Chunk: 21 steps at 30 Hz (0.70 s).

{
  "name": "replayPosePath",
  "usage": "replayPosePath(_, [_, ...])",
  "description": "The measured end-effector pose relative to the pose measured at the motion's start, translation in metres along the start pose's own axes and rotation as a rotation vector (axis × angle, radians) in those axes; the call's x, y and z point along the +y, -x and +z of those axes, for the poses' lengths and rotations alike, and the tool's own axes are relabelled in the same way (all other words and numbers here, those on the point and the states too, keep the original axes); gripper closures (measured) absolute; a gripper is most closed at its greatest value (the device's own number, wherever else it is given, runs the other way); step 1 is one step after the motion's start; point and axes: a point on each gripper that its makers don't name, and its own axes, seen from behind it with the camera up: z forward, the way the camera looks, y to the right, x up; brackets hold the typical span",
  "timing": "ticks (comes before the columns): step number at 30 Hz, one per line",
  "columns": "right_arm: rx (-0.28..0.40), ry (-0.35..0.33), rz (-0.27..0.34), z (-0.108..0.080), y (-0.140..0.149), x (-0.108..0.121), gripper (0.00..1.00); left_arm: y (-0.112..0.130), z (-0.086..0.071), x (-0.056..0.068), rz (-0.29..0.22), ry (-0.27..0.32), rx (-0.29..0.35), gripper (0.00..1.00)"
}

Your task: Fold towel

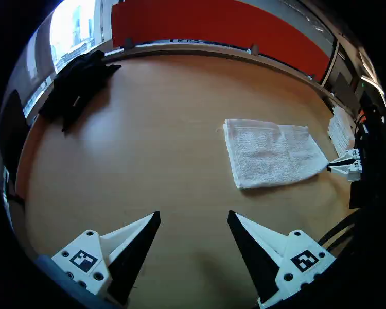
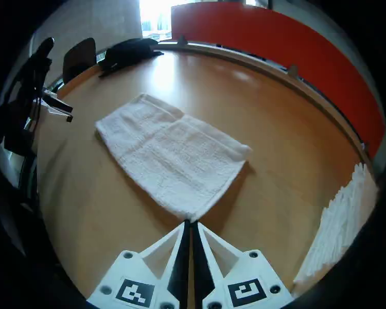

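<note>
Towel [image 2: 172, 154]: long axis ten-to-four; corner at twelve o'clock.
Right tongs [image 2: 190, 223]: nearer, nearly closed; pinch unclear.
Left tongs [image 1: 193, 213]: wide; towel at two o'clock.

the white terry towel [image 1: 273, 152] lay flat on the wooden surface [image 1: 157, 154], folded into a rough rectangle with one layer doubled over another. in the left gripper view it sat right of centre. in the right gripper view it lay slantwise mid-frame, its lowest corner pinched at the tips of the right claw [image 2: 190, 224].
</note>
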Motion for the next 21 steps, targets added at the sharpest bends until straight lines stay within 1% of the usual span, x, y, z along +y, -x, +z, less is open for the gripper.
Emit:
replayPosePath(5, [0.056,0.013,0.015,-0.015,-0.024,0.004,0.83,-0.004,0.0,-0.002,-0.002,-0.005,0.007,0.03])
replayPosePath(8, [0.095,0.025,0.014,-0.027,-0.041,0.008,0.81,-0.008,-0.001,-0.003,-0.005,-0.005,0.014,0.03])
replayPosePath(14, [0.144,0.06,-0.01,-0.05,-0.069,0.019,0.76,-0.015,0.0,-0.004,0.0,-0.008,0.022,0.03])
replayPosePath(21, [0.179,0.104,-0.049,-0.074,-0.089,0.035,0.71,-0.019,-0.001,-0.002,0.006,-0.008,0.03,0.03])
